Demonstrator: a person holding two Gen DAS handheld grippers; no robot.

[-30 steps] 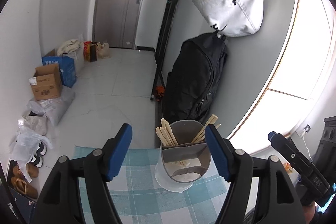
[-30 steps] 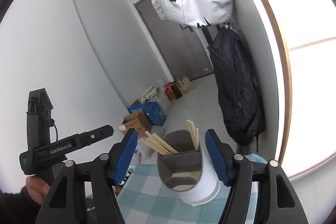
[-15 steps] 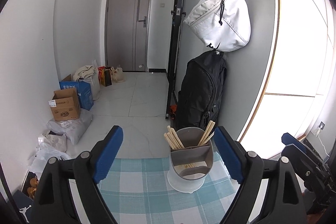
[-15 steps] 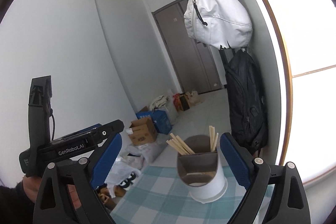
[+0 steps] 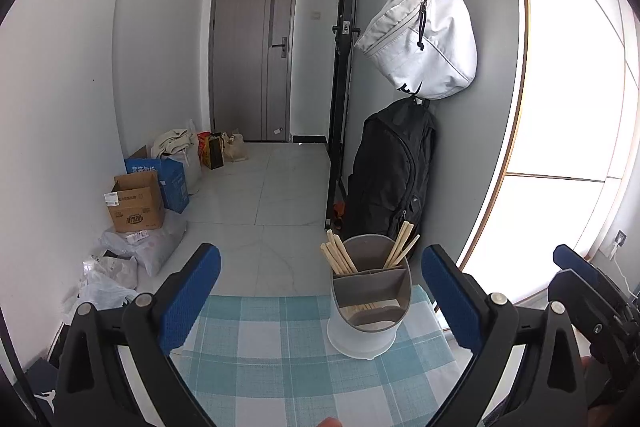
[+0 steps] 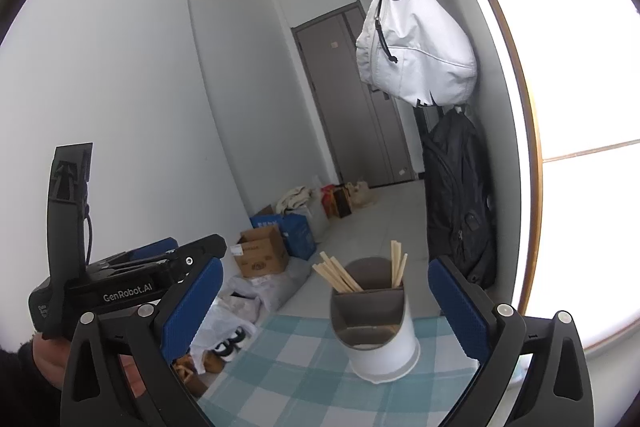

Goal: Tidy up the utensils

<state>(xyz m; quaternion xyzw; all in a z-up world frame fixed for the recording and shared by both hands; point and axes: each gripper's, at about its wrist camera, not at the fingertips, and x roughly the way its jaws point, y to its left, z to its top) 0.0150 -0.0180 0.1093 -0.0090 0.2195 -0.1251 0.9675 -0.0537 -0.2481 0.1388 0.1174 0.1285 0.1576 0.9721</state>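
Observation:
A white utensil holder (image 5: 366, 311) with a grey divided insert stands near the far edge of the checked tablecloth (image 5: 280, 355). Wooden chopsticks (image 5: 340, 259) stand in its two rear compartments; the front compartment looks empty. My left gripper (image 5: 320, 295) is open and empty, held back from the holder, which sits right of centre between the fingers. My right gripper (image 6: 324, 311) is open and empty, with the holder (image 6: 378, 331) and chopsticks (image 6: 338, 277) ahead between its fingers. The left gripper's body (image 6: 120, 287) shows at the left of the right wrist view.
A blue-and-white checked cloth (image 6: 304, 379) covers the table, whose far edge is just behind the holder. Beyond are a tiled floor, cardboard boxes (image 5: 136, 207), bags, a black backpack (image 5: 392, 171) and a white bag (image 5: 424, 43) on the wall.
Both grippers have pulled back and up from the holder and opened wider. The holder now looks smaller and farther away in both views.

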